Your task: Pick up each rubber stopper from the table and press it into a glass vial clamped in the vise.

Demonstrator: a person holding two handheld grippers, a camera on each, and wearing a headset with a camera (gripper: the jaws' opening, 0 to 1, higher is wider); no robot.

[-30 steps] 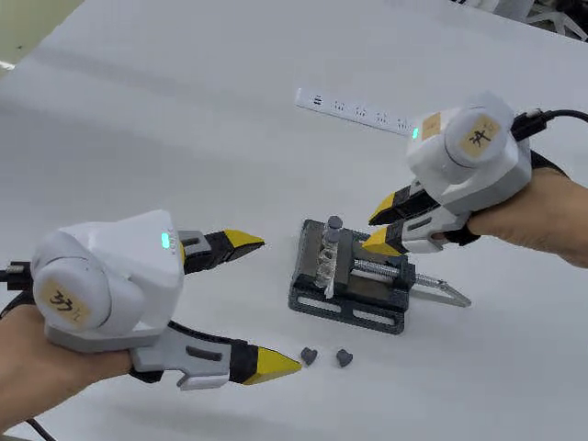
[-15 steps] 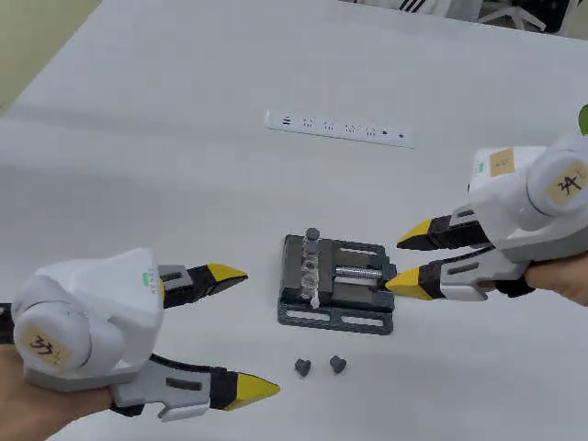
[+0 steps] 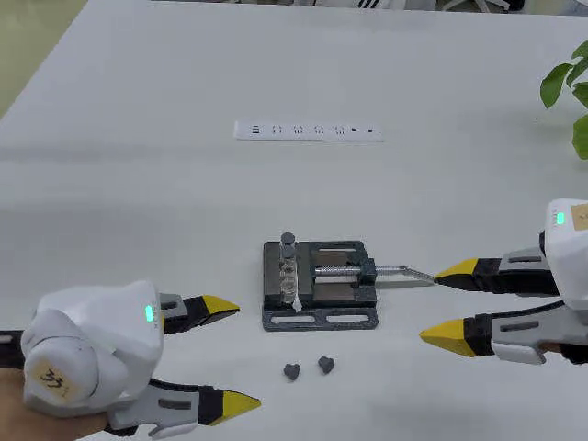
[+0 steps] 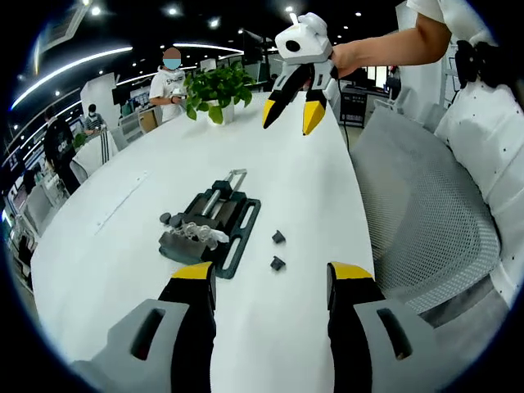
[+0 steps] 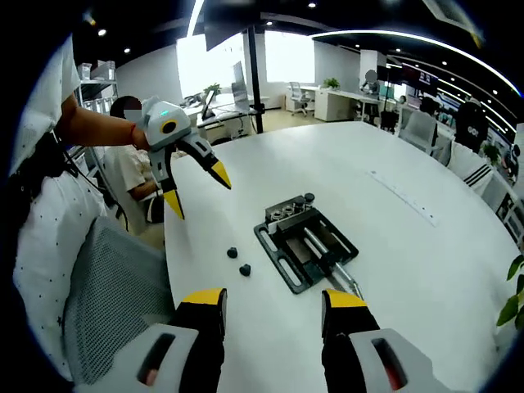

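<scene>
Left gripper point(image 3: 244, 355), right gripper point(image 3: 432, 304) flank vise point(image 3: 317, 320), jaws wide open, empty, ready for rubber stoppers point(image 3: 291, 371) loose on desk point(image 3: 138, 184).

Head view: R gripper point(image 3: 432, 305) housing cut by right edge; L gripper point(image 3: 247, 355) housing cut at bottom. No. of vials point(image 3: 288, 276) in vise point(image 3: 322, 320) too small to tell. Top-right plant point(image 3: 568, 81) cropped.

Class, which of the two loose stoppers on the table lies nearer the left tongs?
The stopper on the left tongs' side; the other stopper sits beyond it.
</scene>
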